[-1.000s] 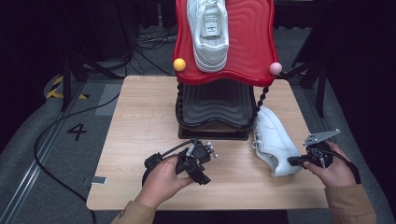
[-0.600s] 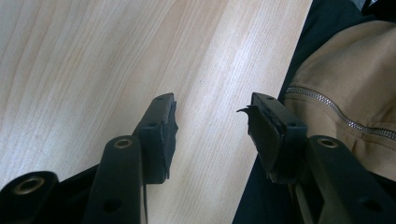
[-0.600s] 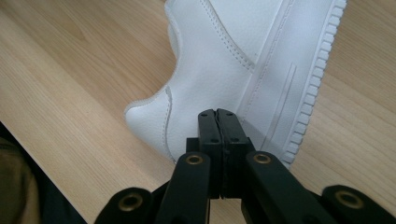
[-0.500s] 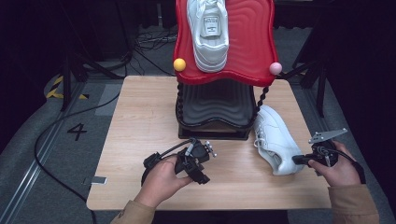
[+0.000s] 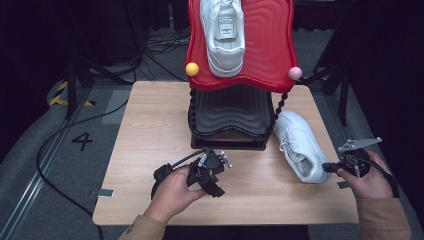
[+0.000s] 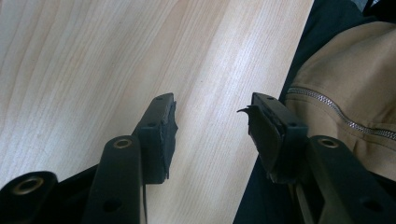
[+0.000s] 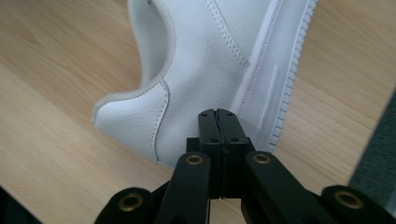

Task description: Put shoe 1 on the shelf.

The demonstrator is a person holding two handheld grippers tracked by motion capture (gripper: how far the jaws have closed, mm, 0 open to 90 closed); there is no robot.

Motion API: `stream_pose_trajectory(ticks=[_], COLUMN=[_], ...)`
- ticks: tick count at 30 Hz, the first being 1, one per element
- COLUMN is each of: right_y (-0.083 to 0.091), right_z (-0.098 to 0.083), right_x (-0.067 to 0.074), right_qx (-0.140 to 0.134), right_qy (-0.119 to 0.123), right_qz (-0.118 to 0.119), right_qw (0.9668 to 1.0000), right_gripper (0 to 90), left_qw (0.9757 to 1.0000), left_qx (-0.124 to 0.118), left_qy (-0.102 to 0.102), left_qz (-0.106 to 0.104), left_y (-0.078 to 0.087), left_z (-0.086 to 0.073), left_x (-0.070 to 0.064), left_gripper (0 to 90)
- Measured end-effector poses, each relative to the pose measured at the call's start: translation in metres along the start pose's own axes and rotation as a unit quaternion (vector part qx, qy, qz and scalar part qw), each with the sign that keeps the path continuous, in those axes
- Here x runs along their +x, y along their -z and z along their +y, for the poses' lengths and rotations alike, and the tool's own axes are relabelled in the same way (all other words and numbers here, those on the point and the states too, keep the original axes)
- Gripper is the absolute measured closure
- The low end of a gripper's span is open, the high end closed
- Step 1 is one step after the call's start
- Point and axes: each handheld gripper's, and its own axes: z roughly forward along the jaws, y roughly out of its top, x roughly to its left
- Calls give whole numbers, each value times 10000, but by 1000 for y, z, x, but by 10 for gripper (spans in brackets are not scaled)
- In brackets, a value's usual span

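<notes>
Sneakers: two, one on the red rack (image 5: 270, 45), one (image 5: 300, 145) on the worktop (image 5: 150, 130). Right gripper (image 7: 218, 116) fingers closed, empty, at its heel; left gripper (image 6: 212, 126) fingers open.

Bare table (image 5: 150, 125) left, shoe rack (image 5: 230, 125) blocking centre, white shoe (image 5: 300, 145) right

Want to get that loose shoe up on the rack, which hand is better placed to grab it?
Right. The right gripper sits at the heel of the white shoe, jaws shut; the left gripper stands open over bare table.
</notes>
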Motion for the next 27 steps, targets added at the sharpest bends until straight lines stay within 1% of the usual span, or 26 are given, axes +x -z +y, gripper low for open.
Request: stream_pose_trajectory(ticks=[2, 4, 6, 8, 9, 10, 11, 12, 13, 16, 18, 22, 24, 25, 27], right_y=[1, 1, 1, 3, 6, 6, 10, 12, 13, 14, 16, 21, 24, 26, 31], right_z=[-3, -5, -7, -9, -11, -11, -17, -19, -20, -21, -21, -21, -20, -21, -20], right_x=[-4, -8, -12, -16, -19, -19, -27, -30, -30, -31, -30, -28, -28, -27, -26], right_qx=[51, 82, 124, 75, 124, 124, 183, 70, 13, 15, -47, -132, -240, -321, -416], right_qy=[-52, -104, -148, -260, -320, -320, -462, -554, -593, -572, -569, -546, -490, -509, -494], right_qz=[-145, -218, -369, -454, -622, -622, -912, -802, -731, -781, -730, -716, -618, -541, -475], right_qw=[9999, 9997, 9991, 9986, 9975, 9975, 9946, 9952, 9956, 9953, 9957, 9959, 9966, 9967, 9968], right_gripper=[900, 900, 900, 900, 900, 900, 900, 900, 900, 900, 900, 900, 900, 900, 900], left_qw=[10000, 10000, 10000, 10000, 10000, 10000, 10000, 10000, 10000, 10000, 10000, 10000, 10000, 10000, 10000], left_qx=[26, 29, 28, 19, 21, 21, 19, 18, 5, -25, -17, -8, -17, -12, 2], left_qy=[-14, -2, 10, 2, 13, 13, 16, 48, 53, 54, 19, 16, 21, 22, 20], left_qz=[-19, -25, -22, -30, -17, -17, -8, -7, 3, 3, -3, -6, -8, -12, -17], left_y=[-1, -2, -2, -1, -1, -1, -1, -1, 0, 0, 0, 0, 0, 0, 0], left_z=[0, 1, 1, 0, 0, 0, 0, 0, 0, 0, 1, 1, 1, 1, 1], left_x=[0, 0, 1, 1, 2, 2, 2, 3, 3, 4, 4, 4, 4, 4, 4], left_gripper=[516, 516, 516, 516, 513, 513, 512, 512, 511, 511, 510, 508, 508, 508, 508])
